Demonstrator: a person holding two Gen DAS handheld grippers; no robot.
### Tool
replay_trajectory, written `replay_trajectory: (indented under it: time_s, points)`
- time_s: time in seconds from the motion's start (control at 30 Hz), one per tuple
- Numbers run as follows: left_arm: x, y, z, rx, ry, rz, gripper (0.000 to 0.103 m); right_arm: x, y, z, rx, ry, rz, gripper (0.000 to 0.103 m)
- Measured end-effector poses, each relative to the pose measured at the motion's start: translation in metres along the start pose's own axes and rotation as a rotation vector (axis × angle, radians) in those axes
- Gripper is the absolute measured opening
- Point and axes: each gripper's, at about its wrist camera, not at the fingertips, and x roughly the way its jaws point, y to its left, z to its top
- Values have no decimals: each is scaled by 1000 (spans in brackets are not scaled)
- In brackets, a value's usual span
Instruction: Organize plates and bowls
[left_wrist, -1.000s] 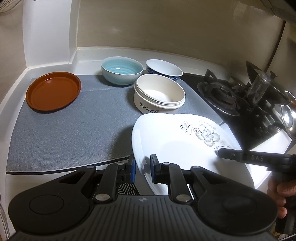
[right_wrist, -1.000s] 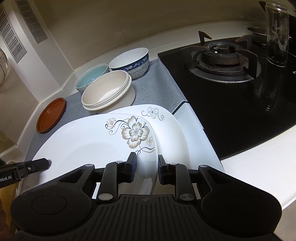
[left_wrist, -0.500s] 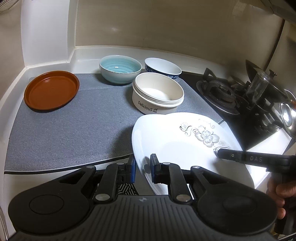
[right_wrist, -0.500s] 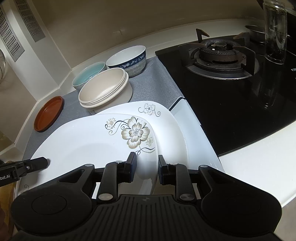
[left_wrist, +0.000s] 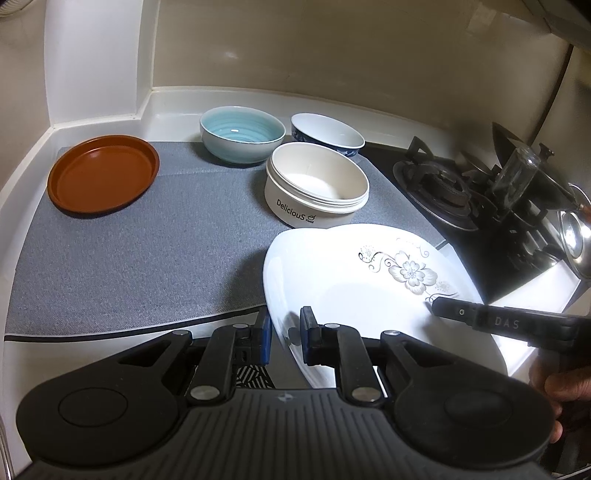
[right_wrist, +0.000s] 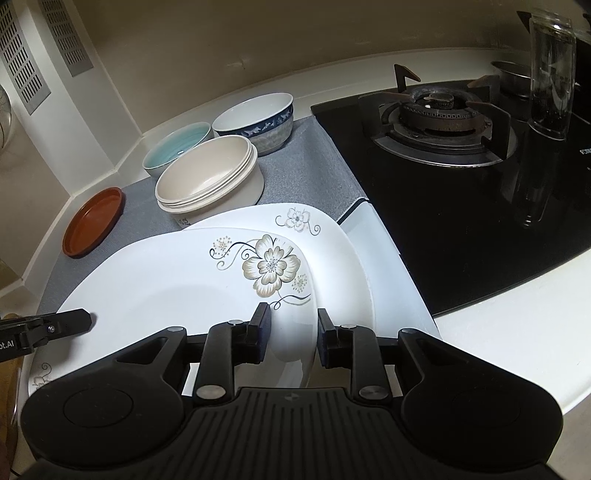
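Observation:
A white flowered plate (left_wrist: 351, 280) (right_wrist: 177, 280) is held by both grippers over a second flowered plate (right_wrist: 332, 236) lying on the counter. My left gripper (left_wrist: 286, 334) is shut on its left rim. My right gripper (right_wrist: 291, 330) has its jaws around the right rim, a little apart. On the grey mat (left_wrist: 147, 251) stand a brown plate (left_wrist: 101, 173) (right_wrist: 92, 221), a light blue bowl (left_wrist: 242, 134) (right_wrist: 177, 146), a blue-patterned bowl (left_wrist: 327, 134) (right_wrist: 258, 120) and stacked cream bowls (left_wrist: 317, 184) (right_wrist: 208, 177).
A black gas hob (right_wrist: 461, 147) with a burner (right_wrist: 439, 110) lies right of the mat. A glass tumbler (right_wrist: 550, 70) stands on it. A steel pot (left_wrist: 576, 240) sits at the far right. White walls (left_wrist: 96, 62) close the back left corner.
The right gripper's jaws have widened slightly around the plate rim. The held plate has sunk toward the plate beneath it. The left gripper has kept its hold.

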Motion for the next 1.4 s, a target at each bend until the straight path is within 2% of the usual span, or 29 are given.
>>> replay_trajectory:
  time_s: [0.5,0.87,1.4]
  points:
    - [1,0,1,-27,14,-1,17,0,7,-2,-39,-13,-28,36]
    - [1,2,2,-39,17,7,11,-1,13,-3,-72,-29,-70,38]
    - [2,0,1,-31,13,2,11,-1,23,-5,-140,-39,-129,42]
